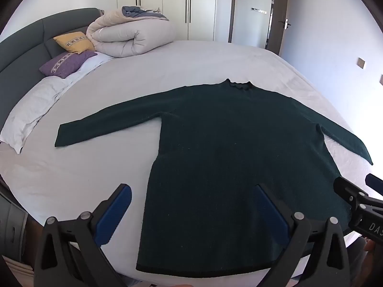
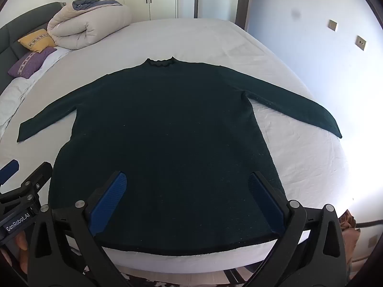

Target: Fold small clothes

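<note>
A dark green long-sleeved sweater lies flat on the bed, collar away from me, both sleeves spread out to the sides and the hem near the bed's front edge. My left gripper hovers above the hem's left part, open wide, nothing between its blue pads. In the right wrist view the same sweater fills the middle. My right gripper hangs open over its lower part, holding nothing. Each gripper shows at the edge of the other's view: the right gripper and the left gripper.
The bed has a light grey sheet. A rolled duvet, a yellow cushion and a purple cushion lie at the dark headboard on the far left. Wardrobes and a door stand beyond the bed.
</note>
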`<state>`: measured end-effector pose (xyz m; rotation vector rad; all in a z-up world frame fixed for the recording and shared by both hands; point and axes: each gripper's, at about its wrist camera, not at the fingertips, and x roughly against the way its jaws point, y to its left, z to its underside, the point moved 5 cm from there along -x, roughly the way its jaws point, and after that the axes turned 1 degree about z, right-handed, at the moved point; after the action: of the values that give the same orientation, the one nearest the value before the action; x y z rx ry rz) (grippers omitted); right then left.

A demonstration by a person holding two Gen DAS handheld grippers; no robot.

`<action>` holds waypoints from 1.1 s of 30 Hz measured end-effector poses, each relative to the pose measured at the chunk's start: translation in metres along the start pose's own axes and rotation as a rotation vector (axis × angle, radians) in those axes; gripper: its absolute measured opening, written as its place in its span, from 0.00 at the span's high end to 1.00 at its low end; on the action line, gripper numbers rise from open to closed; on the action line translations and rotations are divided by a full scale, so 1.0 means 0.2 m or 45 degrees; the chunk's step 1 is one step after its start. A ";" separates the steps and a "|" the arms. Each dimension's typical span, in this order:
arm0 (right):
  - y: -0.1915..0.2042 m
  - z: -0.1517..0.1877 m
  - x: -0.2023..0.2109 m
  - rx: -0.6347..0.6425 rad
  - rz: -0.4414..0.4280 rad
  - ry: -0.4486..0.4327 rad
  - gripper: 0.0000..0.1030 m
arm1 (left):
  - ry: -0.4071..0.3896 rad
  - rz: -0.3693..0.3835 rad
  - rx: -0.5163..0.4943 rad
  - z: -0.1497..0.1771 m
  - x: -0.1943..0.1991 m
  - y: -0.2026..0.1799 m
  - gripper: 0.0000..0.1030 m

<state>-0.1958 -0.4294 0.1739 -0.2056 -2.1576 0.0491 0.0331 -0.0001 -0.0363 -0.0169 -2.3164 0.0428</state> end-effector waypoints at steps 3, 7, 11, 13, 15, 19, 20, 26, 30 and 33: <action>0.01 0.01 0.00 0.000 -0.007 -0.006 0.00 | 0.002 -0.005 -0.004 0.00 0.00 0.00 0.00; 0.03 0.02 0.01 0.005 -0.009 -0.004 0.00 | 0.002 -0.002 -0.008 0.01 0.01 -0.01 0.00; 0.05 0.03 0.03 0.006 -0.006 -0.006 0.00 | 0.009 0.000 -0.006 0.04 -0.01 0.02 0.00; 0.04 0.02 0.00 0.003 -0.009 -0.001 0.00 | 0.014 -0.002 -0.001 0.03 -0.01 0.02 0.00; 0.04 0.02 -0.01 0.002 -0.009 -0.001 0.00 | 0.016 -0.003 0.000 0.04 -0.01 0.02 0.00; 0.04 0.01 0.00 0.008 -0.004 -0.006 0.00 | 0.018 -0.004 0.003 0.05 0.00 0.02 0.00; 0.04 0.01 0.00 0.009 -0.003 -0.007 0.00 | 0.018 -0.004 0.002 0.06 -0.01 0.01 0.00; 0.02 0.00 0.01 0.006 -0.006 -0.014 0.00 | 0.024 -0.004 0.003 0.05 -0.01 0.01 0.00; 0.02 0.00 0.02 0.009 -0.001 -0.018 0.00 | 0.026 -0.004 0.003 0.05 -0.01 0.01 0.00; 0.02 -0.01 0.03 0.006 0.003 -0.022 0.00 | 0.026 -0.003 0.002 0.05 -0.01 0.01 0.00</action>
<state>-0.1970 -0.4255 0.1787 -0.2053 -2.1741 0.0577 0.0269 0.0016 -0.0456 -0.0133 -2.2960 0.0432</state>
